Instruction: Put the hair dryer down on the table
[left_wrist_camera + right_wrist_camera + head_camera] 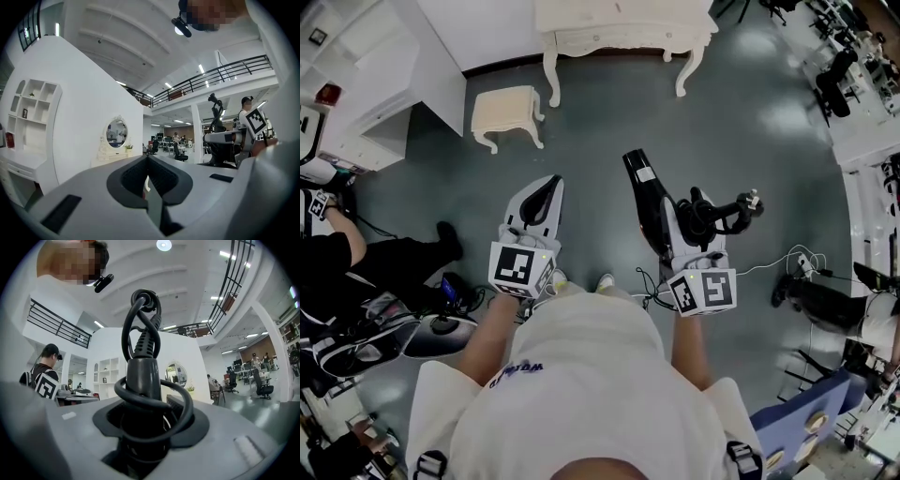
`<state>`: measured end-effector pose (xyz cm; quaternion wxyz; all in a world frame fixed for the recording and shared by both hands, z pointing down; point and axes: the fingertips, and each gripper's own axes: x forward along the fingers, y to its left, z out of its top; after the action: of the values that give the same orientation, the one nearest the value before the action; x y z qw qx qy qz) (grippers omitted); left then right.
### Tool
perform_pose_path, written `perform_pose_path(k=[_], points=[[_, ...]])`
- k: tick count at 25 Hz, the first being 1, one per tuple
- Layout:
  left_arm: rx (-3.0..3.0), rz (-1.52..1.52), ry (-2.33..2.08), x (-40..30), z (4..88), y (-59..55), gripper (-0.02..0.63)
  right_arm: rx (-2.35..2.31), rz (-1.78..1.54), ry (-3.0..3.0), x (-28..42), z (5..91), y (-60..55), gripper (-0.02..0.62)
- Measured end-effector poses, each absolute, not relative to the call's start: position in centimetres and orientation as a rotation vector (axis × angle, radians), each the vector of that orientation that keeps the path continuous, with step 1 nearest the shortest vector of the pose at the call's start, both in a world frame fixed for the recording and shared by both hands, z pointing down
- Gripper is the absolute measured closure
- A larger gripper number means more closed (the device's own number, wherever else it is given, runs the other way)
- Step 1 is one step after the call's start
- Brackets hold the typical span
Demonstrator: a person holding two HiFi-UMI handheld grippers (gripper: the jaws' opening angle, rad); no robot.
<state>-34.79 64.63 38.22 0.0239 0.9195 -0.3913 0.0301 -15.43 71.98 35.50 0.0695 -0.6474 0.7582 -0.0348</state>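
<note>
step: carry, set-down not yet begun | dryer (645,202): handle clamped in your right tool (673,225), cord (140,324) looped, over the floor, well apart from desk (623,37) | left tool (542,199): closed, empty | next: you step to desk, lower, release

We see the bench (619,39) cut off by the frame's upper edge; the hair dryer (645,195) hides most of its handle between the jaws of the right gripper (673,225).
</note>
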Motion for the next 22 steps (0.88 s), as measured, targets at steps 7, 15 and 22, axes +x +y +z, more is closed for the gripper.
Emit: perform_pose_path(k=[7,15,22], points=[[2.83,0.111,-1.244,-32.9,39.0,64.8,0.597,-1.923,-0.126,2.309,-13.5,36.4,71.4,0.367],[2.767,0.084,-1.347,-32.7,39.8,65.4,0.597,-1.947,-0.099,2.396,-12.2,37.8,71.8,0.367],[2.733,0.116,-1.348,-32.5,41.8,65.1,0.598,-1.978,-0.154,2.393,-11.1,38.9,72.1,0.365]])
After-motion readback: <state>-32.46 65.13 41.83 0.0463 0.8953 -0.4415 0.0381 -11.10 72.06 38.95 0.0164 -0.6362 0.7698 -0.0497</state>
